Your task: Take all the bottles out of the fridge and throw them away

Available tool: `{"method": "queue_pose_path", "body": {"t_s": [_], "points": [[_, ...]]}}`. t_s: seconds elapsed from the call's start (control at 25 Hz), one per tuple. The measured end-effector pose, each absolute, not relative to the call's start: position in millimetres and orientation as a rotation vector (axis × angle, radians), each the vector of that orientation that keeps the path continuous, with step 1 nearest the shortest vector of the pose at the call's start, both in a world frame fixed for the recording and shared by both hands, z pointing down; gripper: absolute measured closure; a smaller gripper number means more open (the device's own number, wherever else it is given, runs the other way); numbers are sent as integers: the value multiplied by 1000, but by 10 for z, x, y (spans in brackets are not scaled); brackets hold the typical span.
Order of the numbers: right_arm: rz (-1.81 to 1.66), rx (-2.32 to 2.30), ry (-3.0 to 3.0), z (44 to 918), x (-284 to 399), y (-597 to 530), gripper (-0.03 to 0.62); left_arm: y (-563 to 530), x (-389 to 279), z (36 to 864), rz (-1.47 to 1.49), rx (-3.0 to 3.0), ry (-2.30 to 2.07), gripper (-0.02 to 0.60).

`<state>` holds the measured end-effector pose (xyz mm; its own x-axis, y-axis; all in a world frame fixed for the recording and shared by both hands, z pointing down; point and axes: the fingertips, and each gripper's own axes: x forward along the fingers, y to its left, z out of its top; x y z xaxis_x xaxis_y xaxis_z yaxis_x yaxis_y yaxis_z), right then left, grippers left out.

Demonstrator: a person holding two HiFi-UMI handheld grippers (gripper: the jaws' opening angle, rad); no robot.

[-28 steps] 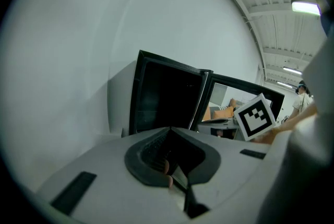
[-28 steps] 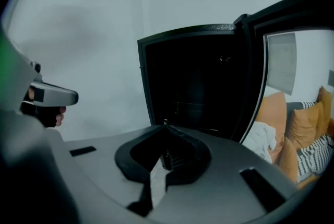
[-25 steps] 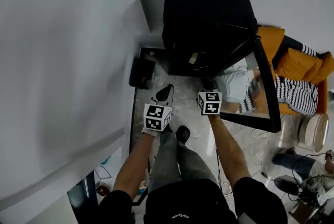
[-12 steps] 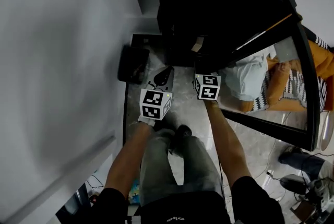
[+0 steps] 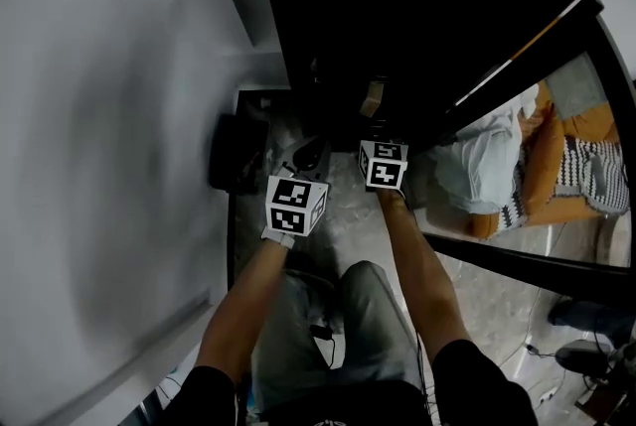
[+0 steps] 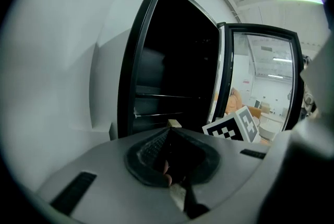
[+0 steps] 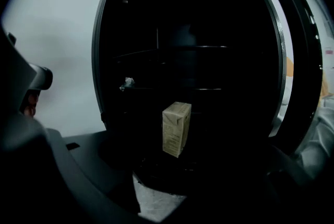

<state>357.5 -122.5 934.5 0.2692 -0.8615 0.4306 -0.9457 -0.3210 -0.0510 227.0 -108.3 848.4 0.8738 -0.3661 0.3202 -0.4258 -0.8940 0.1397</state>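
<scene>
The black fridge (image 5: pixel 417 7) stands open, its inside dark, and I see no bottle in it. A tan carton (image 7: pixel 176 129) stands upright on the lowest shelf, also seen from above as a small tan carton (image 5: pixel 373 99). My right gripper (image 7: pixel 180 186) points at the carton from a short way off. Its jaws have just been opening and now stand wide, with nothing pressed between them. My left gripper (image 6: pixel 169 131) is to its left, jaws together, aimed at the fridge's left edge. The right gripper's marker cube (image 6: pixel 235 126) shows beside it.
The fridge's glass door (image 5: pixel 517 86) swings out to the right, and a pale wall (image 5: pixel 99 116) runs close on the left. A dark boxy object (image 5: pixel 231 156) sits on the floor by the fridge's left corner. A small crumpled thing (image 7: pixel 127 82) lies on a middle shelf.
Both grippers have sunk and moved closer to the fridge's lower opening. The fridge now fills more of the head view. The person's knees have bent.
</scene>
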Motion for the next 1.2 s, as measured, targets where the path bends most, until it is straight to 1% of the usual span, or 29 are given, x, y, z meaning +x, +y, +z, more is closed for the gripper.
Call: {"method": "queue_pose_path", "body": {"t_s": [0.28,0.68,0.72,0.76,0.92,1.2], "points": [[550,2367,-1632,9558,3786,-1481,296,-1252,2430,8694,420,2869,-582,581],[513,2413,-1559,9747,3905,-1709,300,-1435,2505,8934,425,2876,-572,581],[510,2414,-1552,9758,3911,-1705,312,-1433,2514,8951,429,2877,-569,581],[507,2414,-1547,9766,3915,-1697,345,-1431,2523,8965,431,2877,-567,581],[494,2401,-1561,9755,3888,-1646,378,-1432,2553,8975,432,2873,-565,581],[528,2353,-1606,9657,3677,-1350,395,-1295,2460,8787,462,2851,-564,581]]}}
